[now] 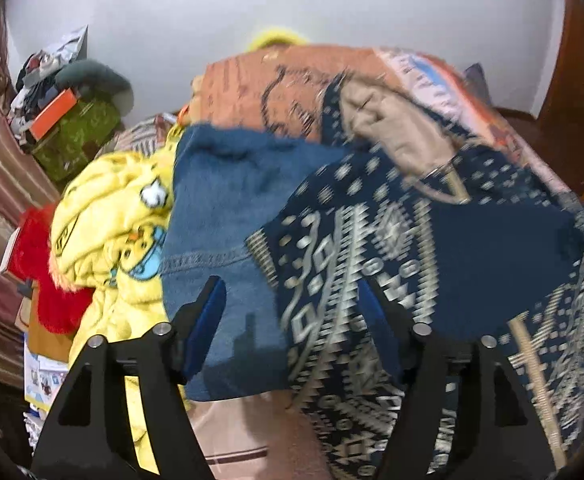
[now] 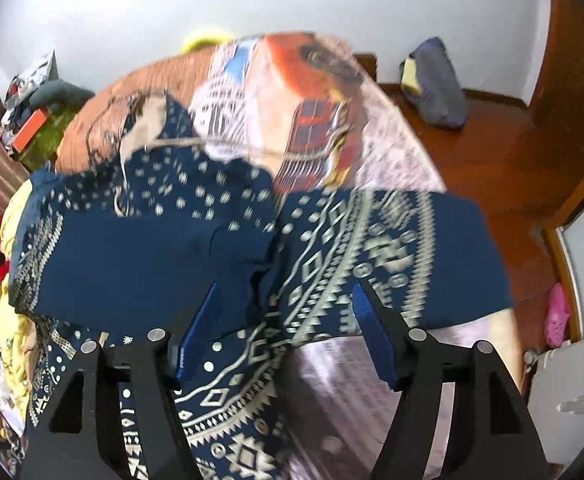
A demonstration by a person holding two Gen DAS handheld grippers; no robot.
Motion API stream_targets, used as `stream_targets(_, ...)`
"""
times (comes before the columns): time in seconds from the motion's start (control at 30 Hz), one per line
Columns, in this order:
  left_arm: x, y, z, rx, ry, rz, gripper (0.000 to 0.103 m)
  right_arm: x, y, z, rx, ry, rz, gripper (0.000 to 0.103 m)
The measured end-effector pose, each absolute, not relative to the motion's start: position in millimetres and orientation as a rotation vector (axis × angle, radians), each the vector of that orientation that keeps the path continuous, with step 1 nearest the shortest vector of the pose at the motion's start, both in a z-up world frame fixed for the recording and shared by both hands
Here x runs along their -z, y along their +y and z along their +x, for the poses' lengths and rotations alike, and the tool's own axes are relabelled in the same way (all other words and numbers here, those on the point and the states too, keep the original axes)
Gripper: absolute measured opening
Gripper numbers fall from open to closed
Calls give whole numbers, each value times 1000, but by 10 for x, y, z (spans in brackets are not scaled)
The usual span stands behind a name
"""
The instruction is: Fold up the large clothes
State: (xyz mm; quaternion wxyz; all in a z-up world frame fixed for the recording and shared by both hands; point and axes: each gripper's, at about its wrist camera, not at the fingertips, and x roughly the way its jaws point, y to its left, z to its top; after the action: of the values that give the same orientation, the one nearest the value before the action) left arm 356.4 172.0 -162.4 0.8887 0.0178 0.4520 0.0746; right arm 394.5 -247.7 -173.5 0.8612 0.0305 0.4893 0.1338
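A large navy garment with a cream geometric print (image 1: 432,248) lies spread and partly folded over on the bed; it also fills the middle of the right wrist view (image 2: 251,240). Its beige inner neck (image 1: 388,120) shows at the far side. My left gripper (image 1: 292,300) is open and empty, over the seam between the navy garment and a blue fleece cloth (image 1: 227,208). My right gripper (image 2: 283,304) is open and empty, just above the garment's near patterned part. Both views are motion-blurred.
A yellow cartoon blanket (image 1: 111,216) and a red fuzzy item (image 1: 47,280) lie at the left of the bed. The printed bedsheet (image 2: 324,92) covers the bed. Boxes and clutter (image 1: 67,120) stand at the far left. Wooden floor with a grey bag (image 2: 436,84) lies to the right.
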Motion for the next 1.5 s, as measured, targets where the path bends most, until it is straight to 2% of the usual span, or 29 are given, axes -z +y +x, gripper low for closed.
stream_targets(0.07,1527,1617,3565,-135,914,27,75,1611,-2612,3917,-265,1002,98,77)
stream_targets(0.17,1382,1405,3605,-90,876,3,81,1459,-2845,3878,-239,960,157,79)
stream_targets(0.3,1293,1085,3673,-25,841,-10,82,1400,-3099,3879,-198,939,222,81)
stream_targets(0.4,1329,830,3755,25,836,-22,83,1517,-3312,3906,-156,964,276,81)
stream_targets(0.7,1820,348,3987,100,935,-10,85,2339,-3913,4102,-81,1137,550,81)
stream_targets(0.9,2043,303,4022,108,972,-7,85,2607,-4073,4276,-77,1126,682,81)
stream_targets(0.93,2076,310,4033,107,976,-10,85,2618,-4077,4315,-69,1105,682,79)
stream_targets(1.0,2124,344,4038,104,985,-21,85,2650,-4095,4383,-44,1094,676,68)
stream_targets(1.07,2165,382,4042,97,994,-34,85,2711,-4100,4453,10,1090,667,53)
stream_targets(1.13,2203,437,4035,87,1004,-50,85,2741,-4122,4497,38,1081,667,46)
stream_targets(1.2,2215,486,4017,76,1008,-56,85,2705,-4139,4514,71,1064,656,27)
stream_targets(1.23,2215,508,4008,71,1009,-57,85,2684,-4153,4518,84,1058,650,14)
stream_targets(1.33,2193,561,3963,60,1003,-60,85,2537,-4146,4510,70,1031,641,8)
stream_targets(1.5,2101,622,3871,57,986,-67,85,2063,-4020,4454,9,940,564,7)
